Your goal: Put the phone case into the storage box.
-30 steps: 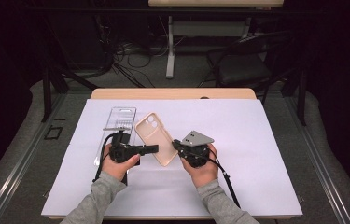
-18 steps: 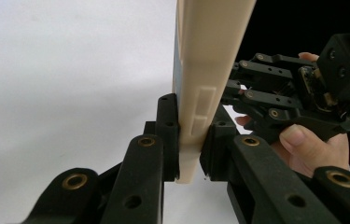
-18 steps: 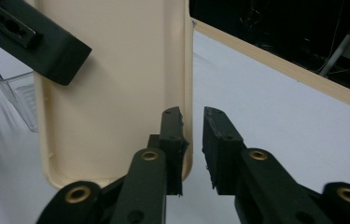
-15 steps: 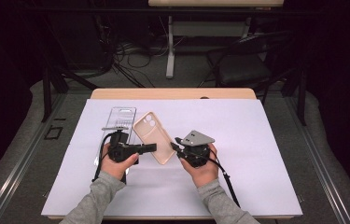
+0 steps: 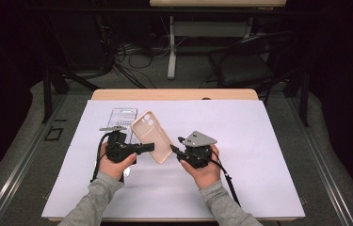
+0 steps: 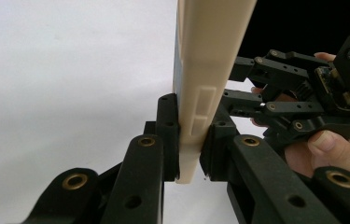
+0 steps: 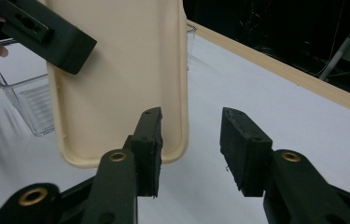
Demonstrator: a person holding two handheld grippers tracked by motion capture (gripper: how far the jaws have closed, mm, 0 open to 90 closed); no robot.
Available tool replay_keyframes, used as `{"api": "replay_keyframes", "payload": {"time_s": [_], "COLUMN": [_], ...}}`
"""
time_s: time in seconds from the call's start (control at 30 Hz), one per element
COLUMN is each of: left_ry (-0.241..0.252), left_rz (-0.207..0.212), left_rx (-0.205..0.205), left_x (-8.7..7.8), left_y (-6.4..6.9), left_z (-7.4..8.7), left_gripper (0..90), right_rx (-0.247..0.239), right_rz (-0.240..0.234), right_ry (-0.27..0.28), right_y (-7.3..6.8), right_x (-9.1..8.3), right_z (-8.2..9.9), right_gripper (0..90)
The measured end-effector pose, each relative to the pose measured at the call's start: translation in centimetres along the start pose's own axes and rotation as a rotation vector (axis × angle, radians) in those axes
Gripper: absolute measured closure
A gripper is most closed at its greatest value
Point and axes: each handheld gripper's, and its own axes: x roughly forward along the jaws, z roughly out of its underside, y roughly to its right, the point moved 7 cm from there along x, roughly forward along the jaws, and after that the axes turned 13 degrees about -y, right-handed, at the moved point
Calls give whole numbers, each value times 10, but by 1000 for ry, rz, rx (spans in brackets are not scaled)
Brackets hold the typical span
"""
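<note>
Left gripper view: my left gripper [image 6: 189,140] clamps the phone case [image 6: 210,60]; my right gripper [image 7: 191,144], jaws apart beside it, could knock it loose.

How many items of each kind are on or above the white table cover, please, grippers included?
Beige phone case: 1
Clear plastic package: 1
Grippers: 2, left gripper and right gripper
Total: 4

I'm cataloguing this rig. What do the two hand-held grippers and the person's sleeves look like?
Both are black. The left hand-held gripper and right hand-held gripper have two blocky jaws on arms with brass-coloured pivot rings, and each trails a black cable. The right one carries a grey three-cornered plate. The sleeves are grey.
</note>
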Motion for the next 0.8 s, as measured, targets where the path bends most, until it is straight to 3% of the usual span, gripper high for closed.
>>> {"api": "replay_keyframes", "payload": {"time_s": [0.17, 0.33, 0.57, 0.8], "left_ry": [-3, -15, -39, -47], "left_rz": [-13, -16, -20, -25], "left_rx": [38, 69, 127, 160], "left_x": [-2, -4, -7, -12], "left_y": [0, 0, 0, -2], "left_z": [0, 0, 1, 0], "left_gripper": [796, 796, 796, 797], "right_rx": [2, 35, 49, 51], "right_rz": [-4, -38, -94, -118], "right_ry": [3, 23, 10, -4], "right_y": [1, 2, 4, 7], "right_x": [-1, -4, -7, -9], "right_z": [-1, -3, -2, -1], "right_gripper": [552, 534, 515, 518]}}
